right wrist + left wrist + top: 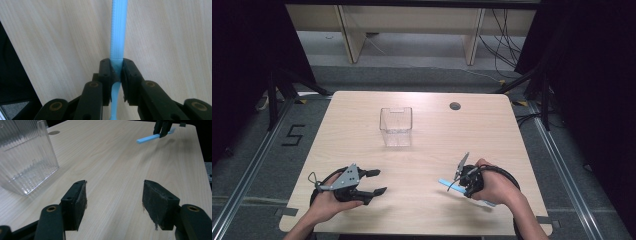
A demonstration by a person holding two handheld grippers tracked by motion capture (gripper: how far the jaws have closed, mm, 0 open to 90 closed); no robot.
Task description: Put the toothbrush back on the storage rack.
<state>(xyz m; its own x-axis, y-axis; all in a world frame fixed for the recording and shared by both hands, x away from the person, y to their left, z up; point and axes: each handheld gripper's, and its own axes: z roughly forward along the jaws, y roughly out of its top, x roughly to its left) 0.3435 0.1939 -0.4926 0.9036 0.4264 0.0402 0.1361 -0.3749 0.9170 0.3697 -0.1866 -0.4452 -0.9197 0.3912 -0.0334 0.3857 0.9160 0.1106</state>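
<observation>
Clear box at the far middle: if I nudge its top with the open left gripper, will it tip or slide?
The clear box looks thin-walled, empty and taller than wide, so probably light; a high push may tip it. Its ribbed plastic on the smooth table may slide if pushed low. The left gripper jaws look wide enough only for one wall.

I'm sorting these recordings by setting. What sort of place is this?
Probably a lab or recording studio, not a home. The light wooden table stands on grey carpet between black curtains, a black tape number 5 marks the floor, and loose cables trail by bare desk legs behind.
</observation>
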